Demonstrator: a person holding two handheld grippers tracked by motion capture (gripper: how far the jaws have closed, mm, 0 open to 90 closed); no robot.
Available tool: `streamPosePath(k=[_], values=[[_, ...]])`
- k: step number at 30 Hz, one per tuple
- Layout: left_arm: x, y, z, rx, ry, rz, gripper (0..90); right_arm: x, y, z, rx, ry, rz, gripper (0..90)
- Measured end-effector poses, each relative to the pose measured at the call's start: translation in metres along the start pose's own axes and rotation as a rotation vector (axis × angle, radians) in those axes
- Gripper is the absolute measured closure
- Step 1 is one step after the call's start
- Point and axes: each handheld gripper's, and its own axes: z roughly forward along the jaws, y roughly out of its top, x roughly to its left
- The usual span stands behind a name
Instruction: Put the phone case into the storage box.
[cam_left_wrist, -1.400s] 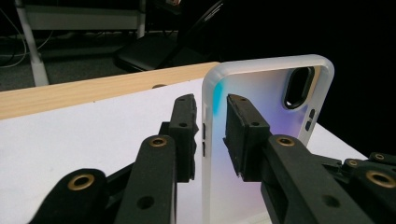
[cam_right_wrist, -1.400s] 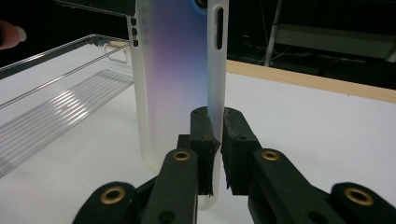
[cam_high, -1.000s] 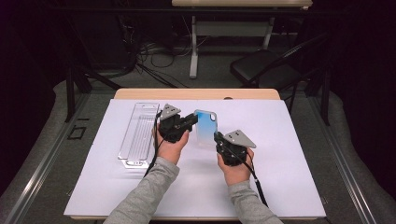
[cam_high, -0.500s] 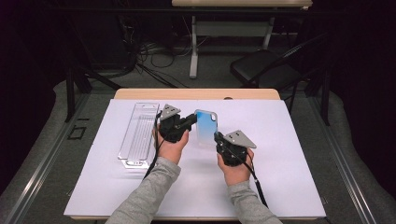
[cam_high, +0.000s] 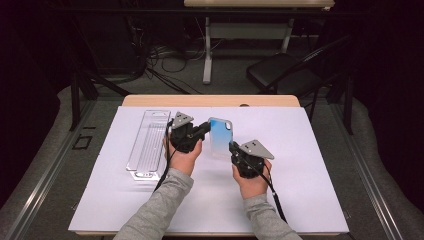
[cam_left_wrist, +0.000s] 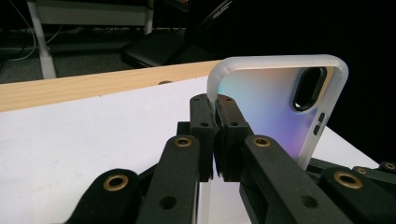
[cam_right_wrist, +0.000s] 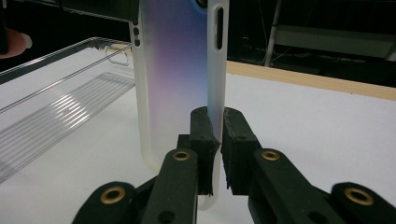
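Fingers (cam_left_wrist: 219, 135) of the left gripper (cam_high: 202, 131) and the right gripper (cam_high: 233, 148) pinch opposite edges of the case (cam_high: 220, 137), lifted over the white surface (cam_high: 310, 165) middle, long axis toward its far edge; dark room beyond.

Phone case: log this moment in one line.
left tongs: shut on phone case | right tongs: shut on phone case | clear tray: on table, untouched

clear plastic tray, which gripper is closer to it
Left. The left gripper sits just beside the clear plastic tray, clamped on the phone case; the right gripper grips the case's other edge, farther from the tray.
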Motion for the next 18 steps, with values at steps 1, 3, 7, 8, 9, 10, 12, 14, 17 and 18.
streamPosePath(k=[1, 3, 7, 8, 9, 10, 12, 14, 17, 18], values=[[0.0001, -0.0001, 0.0000, -0.002, 0.001, 0.003, 87.9, 0.0000, -0.0001, 0.0001, -0.001, 0.000, 0.000, 84.0], [-0.0002, -0.0002, 0.0002, -0.003, 0.004, 0.003, 88.0, 0.0002, 0.0000, 0.0001, -0.003, -0.001, 0.001, 83.9], [-0.0017, -0.0003, 0.0019, -0.006, 0.016, -0.005, 88.0, 0.0003, -0.0002, 0.0009, -0.003, -0.005, 0.004, 83.9], [-0.0023, -0.0001, 0.0024, -0.006, 0.024, 0.002, 88.0, 0.0003, -0.0003, 0.0011, -0.002, -0.007, 0.009, 83.9], [-0.0030, 0.0000, 0.0028, -0.005, 0.028, 0.004, 88.1, 0.0002, -0.0004, 0.0015, -0.003, -0.008, 0.012, 84.0], [-0.0033, 0.0000, 0.0033, -0.006, 0.032, 0.003, 88.1, 0.0004, -0.0004, 0.0018, -0.003, -0.009, 0.016, 83.9], [-0.0038, 0.0002, 0.0043, -0.004, 0.037, -0.005, 88.1, 0.0003, -0.0005, 0.0020, -0.003, -0.012, 0.017, 83.9], [-0.0042, 0.0004, 0.0051, 0.000, 0.042, -0.007, 88.2, 0.0001, -0.0004, 0.0021, -0.002, -0.015, 0.019, 83.9], [-0.0062, 0.0005, 0.0066, 0.000, 0.060, -0.013, 88.3, -0.0001, -0.0008, 0.0030, -0.003, -0.019, 0.020, 83.9], [-0.0068, 0.0006, 0.0069, 0.000, 0.064, -0.014, 88.3, 0.0000, -0.0010, 0.0033, -0.003, -0.019, 0.021, 83.9]])
